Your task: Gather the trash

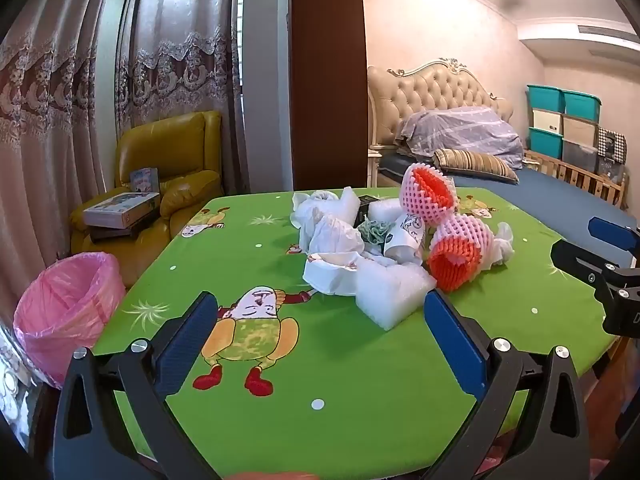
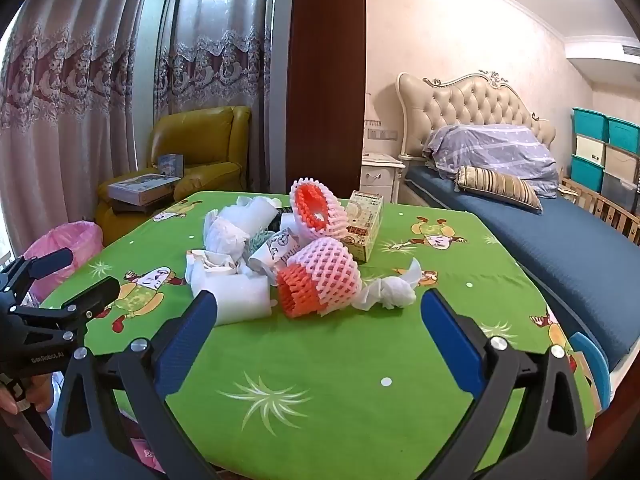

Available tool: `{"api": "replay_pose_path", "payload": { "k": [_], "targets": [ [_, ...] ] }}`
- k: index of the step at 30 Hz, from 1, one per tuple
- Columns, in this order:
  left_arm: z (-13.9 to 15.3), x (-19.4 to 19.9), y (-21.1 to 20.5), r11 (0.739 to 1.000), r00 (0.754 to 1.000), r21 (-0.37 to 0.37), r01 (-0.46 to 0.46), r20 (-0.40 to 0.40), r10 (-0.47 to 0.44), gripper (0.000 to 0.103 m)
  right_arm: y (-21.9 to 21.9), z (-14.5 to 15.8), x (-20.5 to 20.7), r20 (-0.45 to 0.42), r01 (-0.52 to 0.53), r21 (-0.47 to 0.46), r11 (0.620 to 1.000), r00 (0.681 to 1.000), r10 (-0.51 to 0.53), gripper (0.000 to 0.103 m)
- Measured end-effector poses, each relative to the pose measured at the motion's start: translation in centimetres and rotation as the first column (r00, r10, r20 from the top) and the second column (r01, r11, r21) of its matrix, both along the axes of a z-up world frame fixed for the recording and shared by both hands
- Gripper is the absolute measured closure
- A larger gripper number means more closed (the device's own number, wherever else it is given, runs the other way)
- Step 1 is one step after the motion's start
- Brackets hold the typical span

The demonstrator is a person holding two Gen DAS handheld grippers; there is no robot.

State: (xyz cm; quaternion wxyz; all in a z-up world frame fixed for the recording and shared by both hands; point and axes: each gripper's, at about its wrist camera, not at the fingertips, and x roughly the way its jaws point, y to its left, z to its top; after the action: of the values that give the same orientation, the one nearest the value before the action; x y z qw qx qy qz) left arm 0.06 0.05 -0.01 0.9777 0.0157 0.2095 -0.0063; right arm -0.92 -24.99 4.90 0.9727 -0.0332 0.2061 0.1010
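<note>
A heap of trash lies in the middle of the green cartoon tablecloth: white foam sheets, crumpled white wrappers, a paper cup, two pink-and-orange foam fruit nets, a crumpled tissue and a small yellow carton. My left gripper hovers open over the table, short of the foam sheets, nothing between its blue pads. My right gripper is open too, facing the nearer fruit net and tissue. Each gripper shows at the edge of the other's view.
A bin lined with a pink bag stands on the floor left of the table. A yellow armchair with boxes is behind it. A bed runs along the table's right side, with stacked storage boxes beyond.
</note>
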Motion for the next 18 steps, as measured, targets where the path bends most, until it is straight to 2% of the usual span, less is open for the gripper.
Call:
{"api": "replay_pose_path", "payload": {
  "k": [9,14,18],
  "targets": [
    [-0.2,0.1,0.2,1.000,1.000,0.001,0.000,-0.003,0.000,0.007,-0.1,-0.1,0.0,-0.004,0.004,0.007,1.000,1.000,-0.004,0.004],
    [-0.4,0.2,0.1,1.000,1.000,0.001,0.001,-0.007,-0.001,0.007,-0.1,-1.4,0.3,-0.009,0.004,0.015,1.000,1.000,-0.004,0.004],
    [-0.3,-0.1,0.2,1.000,1.000,-0.001,0.001,-0.007,-0.001,0.007,-0.4,-0.4,0.4,-0.015,0.004,0.022,1.000,1.000,-0.003,0.004]
  ]
}}
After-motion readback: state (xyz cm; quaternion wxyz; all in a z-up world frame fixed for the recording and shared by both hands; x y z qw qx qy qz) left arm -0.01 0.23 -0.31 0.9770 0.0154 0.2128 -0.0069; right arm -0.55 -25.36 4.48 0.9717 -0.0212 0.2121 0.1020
